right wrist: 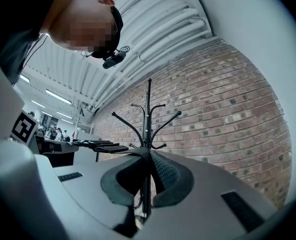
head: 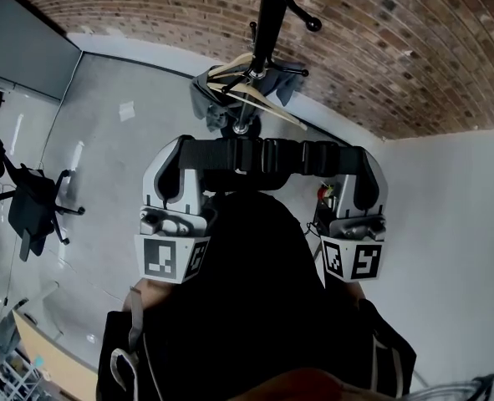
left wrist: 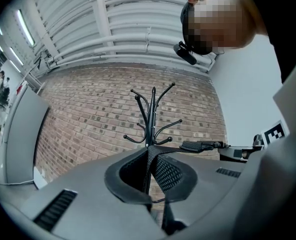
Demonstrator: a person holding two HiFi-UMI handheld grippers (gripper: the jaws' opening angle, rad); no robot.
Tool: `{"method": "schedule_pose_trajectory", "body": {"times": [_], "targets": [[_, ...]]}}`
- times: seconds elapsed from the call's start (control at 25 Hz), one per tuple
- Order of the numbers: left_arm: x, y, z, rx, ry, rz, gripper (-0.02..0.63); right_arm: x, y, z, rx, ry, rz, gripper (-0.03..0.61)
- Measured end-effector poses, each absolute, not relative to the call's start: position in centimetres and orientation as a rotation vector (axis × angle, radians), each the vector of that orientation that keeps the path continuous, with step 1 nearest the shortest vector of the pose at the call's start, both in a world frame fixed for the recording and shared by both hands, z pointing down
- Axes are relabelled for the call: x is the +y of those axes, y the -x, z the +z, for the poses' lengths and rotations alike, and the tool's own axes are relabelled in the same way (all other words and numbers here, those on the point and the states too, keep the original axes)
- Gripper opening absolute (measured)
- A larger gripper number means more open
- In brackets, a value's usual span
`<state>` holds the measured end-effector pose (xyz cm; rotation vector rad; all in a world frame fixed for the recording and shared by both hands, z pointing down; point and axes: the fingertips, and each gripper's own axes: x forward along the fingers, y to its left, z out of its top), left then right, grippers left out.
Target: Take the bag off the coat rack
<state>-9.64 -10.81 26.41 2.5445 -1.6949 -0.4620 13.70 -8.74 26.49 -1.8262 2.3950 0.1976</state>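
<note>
Here, both grippers' fingers [left wrist: 174,175] pinched shut, tip to tip, empty.
Coat rack [left wrist: 153,115] stands past left gripper [left wrist: 151,151] and right gripper [right wrist: 146,151], well apart.

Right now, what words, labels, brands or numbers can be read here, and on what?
None readable.
Left marker cube and right marker cube: black-and-white square patterns only, no letters or digits.
White patch on the floor: too small to read.

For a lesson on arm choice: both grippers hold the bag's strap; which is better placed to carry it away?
Left gripper, marginally: both grip the strap level, but more floor lies on its side; a wall crowds the right gripper.
</note>
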Motion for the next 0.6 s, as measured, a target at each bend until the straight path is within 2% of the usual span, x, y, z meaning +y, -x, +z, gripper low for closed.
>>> {"method": "schedule_pose_trajectory", "body": {"times": [0.6], "targets": [[-9.2, 10.0, 27.3, -1.741, -2.518, -0.431, 0.022, -7.5, -13.4, 27.7, 2.418, 1.836, 0.184, 0.023]]}}
